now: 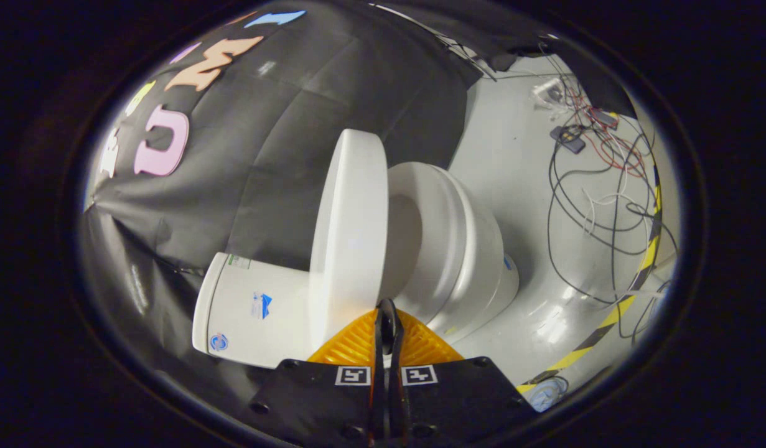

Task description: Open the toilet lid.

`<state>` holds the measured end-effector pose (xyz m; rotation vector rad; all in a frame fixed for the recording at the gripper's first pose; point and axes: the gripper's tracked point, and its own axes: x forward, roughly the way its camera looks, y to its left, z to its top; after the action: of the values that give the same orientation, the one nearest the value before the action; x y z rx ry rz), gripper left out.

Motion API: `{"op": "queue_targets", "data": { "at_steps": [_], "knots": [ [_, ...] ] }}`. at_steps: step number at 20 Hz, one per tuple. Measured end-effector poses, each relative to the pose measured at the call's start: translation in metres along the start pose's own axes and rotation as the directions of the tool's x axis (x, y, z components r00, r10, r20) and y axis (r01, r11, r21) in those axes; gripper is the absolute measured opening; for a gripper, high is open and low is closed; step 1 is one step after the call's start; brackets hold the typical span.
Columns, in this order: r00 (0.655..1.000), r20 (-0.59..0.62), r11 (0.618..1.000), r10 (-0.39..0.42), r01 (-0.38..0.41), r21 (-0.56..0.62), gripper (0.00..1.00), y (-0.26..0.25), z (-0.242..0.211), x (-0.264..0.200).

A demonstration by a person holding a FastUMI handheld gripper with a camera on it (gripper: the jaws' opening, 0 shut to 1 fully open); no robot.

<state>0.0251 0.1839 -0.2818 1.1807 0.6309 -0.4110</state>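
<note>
Gripper view, contents by size:

- Black cloth wall (333,106): hangs creased behind the toilet, running down to the floor.
- Floor (519,174): pale grey and glossy, spreading out past the bowl on the side away from the wall; a bright glare patch lies near the striped tape.
- Toilet (470,261): white, standing against the cloth wall, seen at a tilt. Its tank (252,311) bears a few small stickers, too small to make out.
- Toilet lid (348,230): white, raised and standing on edge between the tank and the bowl, just ahead of the fingertips. Whether it leans on the tank cannot be told.
- Seat (442,218): white ring, lying down on the bowl, its opening uncovered beside the raised lid.
- Loose wires (607,205): black, white and red, looped over the floor well beyond the toilet, with a small dark box (568,139) among them.
- Striped tape (613,317): yellow and black, curving along the floor's far side.
- Gripper (387,314): fingers pressed together with nothing between them, tips meeting right at the lid's lower edge; contact with the lid cannot be told. Two square markers (386,375) sit on its body.
</note>
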Motion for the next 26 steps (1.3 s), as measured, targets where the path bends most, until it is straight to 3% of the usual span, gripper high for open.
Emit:
{"op": "queue_targets", "data": {
  "at_steps": [4,12,26],
  "knots": [
    [1.000,0.027,0.995,-0.012,0.014,-0.102,0.03,0.017,0.007,-0.008],
    [0.997,0.081,0.996,-0.018,0.025,-0.080,0.00,0.043,0.011,-0.018],
    [0.991,0.132,0.973,0.001,0.030,-0.229,0.00,0.104,0.012,-0.033]
  ]
}}
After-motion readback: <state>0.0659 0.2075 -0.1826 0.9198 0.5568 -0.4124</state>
